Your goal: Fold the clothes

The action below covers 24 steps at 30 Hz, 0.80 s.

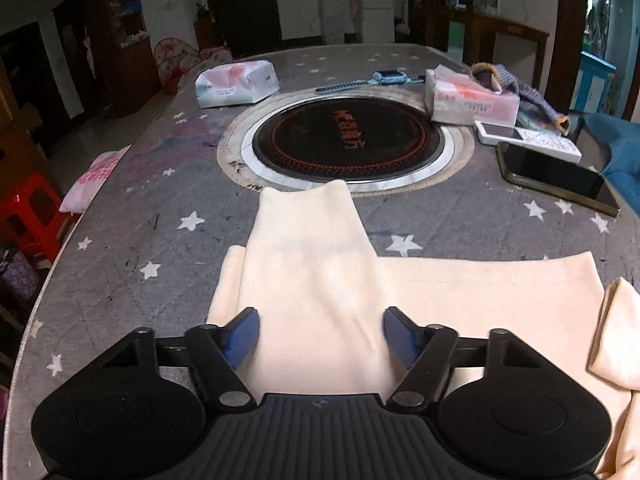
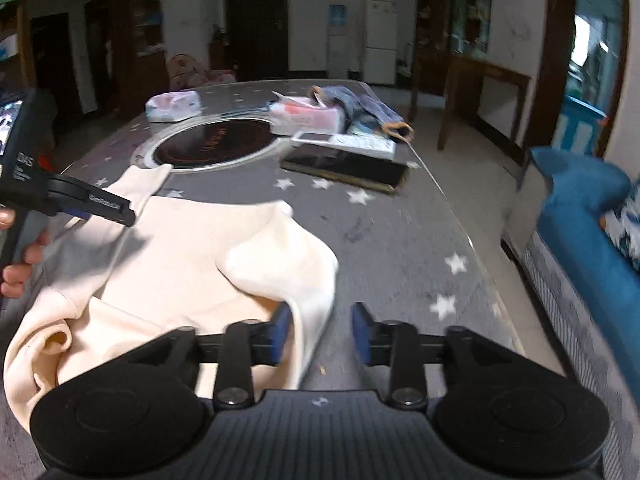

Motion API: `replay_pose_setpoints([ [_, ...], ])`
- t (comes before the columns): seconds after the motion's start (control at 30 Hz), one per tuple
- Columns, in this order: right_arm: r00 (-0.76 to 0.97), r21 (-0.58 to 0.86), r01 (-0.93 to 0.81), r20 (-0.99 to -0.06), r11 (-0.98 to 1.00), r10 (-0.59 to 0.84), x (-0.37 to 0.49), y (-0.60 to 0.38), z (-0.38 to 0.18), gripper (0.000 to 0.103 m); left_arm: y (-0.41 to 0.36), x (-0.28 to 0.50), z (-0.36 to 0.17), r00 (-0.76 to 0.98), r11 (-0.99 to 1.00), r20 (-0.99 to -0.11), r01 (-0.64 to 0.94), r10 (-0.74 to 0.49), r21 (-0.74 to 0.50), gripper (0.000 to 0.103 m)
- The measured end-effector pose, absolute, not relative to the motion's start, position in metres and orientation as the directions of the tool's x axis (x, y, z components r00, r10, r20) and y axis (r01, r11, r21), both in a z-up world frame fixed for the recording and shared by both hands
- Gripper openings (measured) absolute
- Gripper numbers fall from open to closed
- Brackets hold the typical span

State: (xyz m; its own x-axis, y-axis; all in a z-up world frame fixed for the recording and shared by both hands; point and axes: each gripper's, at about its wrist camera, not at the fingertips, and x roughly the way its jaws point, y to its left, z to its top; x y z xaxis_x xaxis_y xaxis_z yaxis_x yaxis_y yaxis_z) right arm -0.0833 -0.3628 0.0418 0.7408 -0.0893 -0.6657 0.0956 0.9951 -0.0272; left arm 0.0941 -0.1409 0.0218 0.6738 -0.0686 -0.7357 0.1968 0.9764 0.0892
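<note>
A cream-coloured garment (image 1: 316,280) lies on the grey star-patterned table (image 1: 160,208). One long part is folded over and points toward the round cooktop. My left gripper (image 1: 320,334) is open, its blue pads on either side of that folded part, just above the cloth. In the right wrist view the same garment (image 2: 180,248) lies at the left with a loose flap (image 2: 288,264) turned over. My right gripper (image 2: 320,332) is open at the flap's near right edge, holding nothing. The left gripper (image 2: 116,210) shows at the far left, over the cloth.
A round black cooktop (image 1: 348,140) is set in the table's middle. Behind it lie two tissue packs (image 1: 236,84), a watch (image 1: 384,78), a white phone (image 1: 528,140), a black phone (image 1: 556,178) and a folded umbrella (image 1: 520,88). A blue sofa (image 2: 580,220) stands to the right.
</note>
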Motion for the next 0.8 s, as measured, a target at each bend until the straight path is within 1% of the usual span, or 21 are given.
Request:
replay_pose_setpoints([
  [0.03,0.741,-0.044,0.075,-0.666,0.996,-0.085,-0.079,-0.359,0.042,0.041,-0.141,0.093,0.022,0.678,0.974,-0.731,0.206,-0.075,0.091,0.053],
  [0.07,0.739,-0.068,0.052,-0.668,0.996,-0.084,-0.074,-0.355,0.042,0.042,-0.141,0.091,0.023,0.682,0.972,-0.728,0.212,-0.075,0.098,0.041],
  [0.1,0.735,-0.093,0.028,-0.672,0.995,-0.083,-0.069,-0.350,0.040,0.042,-0.142,0.091,0.023,0.685,0.970,-0.724,0.220,-0.075,0.108,0.030],
  [0.2,0.715,-0.142,-0.030,-0.695,0.989,-0.078,-0.054,-0.337,0.030,0.042,-0.140,0.088,0.024,0.695,0.967,-0.715,0.225,-0.077,0.115,0.017],
  [0.27,0.703,-0.157,-0.055,-0.708,0.986,-0.074,-0.048,-0.332,0.024,0.042,-0.137,0.086,0.024,0.699,0.969,-0.710,0.225,-0.084,0.107,0.013],
  [0.33,0.700,-0.164,-0.055,-0.709,0.985,-0.079,-0.045,-0.331,0.019,0.037,-0.132,0.084,0.027,0.704,0.970,-0.705,0.219,-0.086,0.101,0.010],
  [0.4,0.698,-0.154,-0.040,-0.711,0.987,-0.083,-0.046,-0.334,0.018,0.014,-0.127,0.082,0.030,0.714,0.972,-0.696,0.212,-0.081,0.105,0.005],
  [0.5,0.707,-0.155,-0.009,-0.700,0.988,-0.103,-0.048,-0.341,0.019,0.005,-0.118,0.080,0.038,0.733,0.974,-0.676,0.201,-0.081,0.102,0.004],
  [0.53,0.713,-0.161,0.005,-0.692,0.987,-0.116,-0.050,-0.343,0.021,0.003,-0.115,0.079,0.040,0.737,0.975,-0.671,0.202,-0.087,0.095,0.004],
  [0.67,0.727,-0.170,0.073,-0.666,0.983,-0.169,-0.056,-0.356,0.029,0.002,-0.112,0.076,0.045,0.736,0.973,-0.666,0.221,-0.122,0.066,0.004],
  [0.77,0.718,-0.163,0.179,-0.653,0.970,-0.243,-0.060,-0.374,0.034,0.002,-0.117,0.072,0.047,0.725,0.967,-0.668,0.254,-0.168,0.033,0.010],
  [0.8,0.704,-0.150,0.221,-0.659,0.964,-0.264,-0.063,-0.381,0.034,0.003,-0.120,0.071,0.047,0.723,0.964,-0.668,0.263,-0.178,0.027,0.015],
])
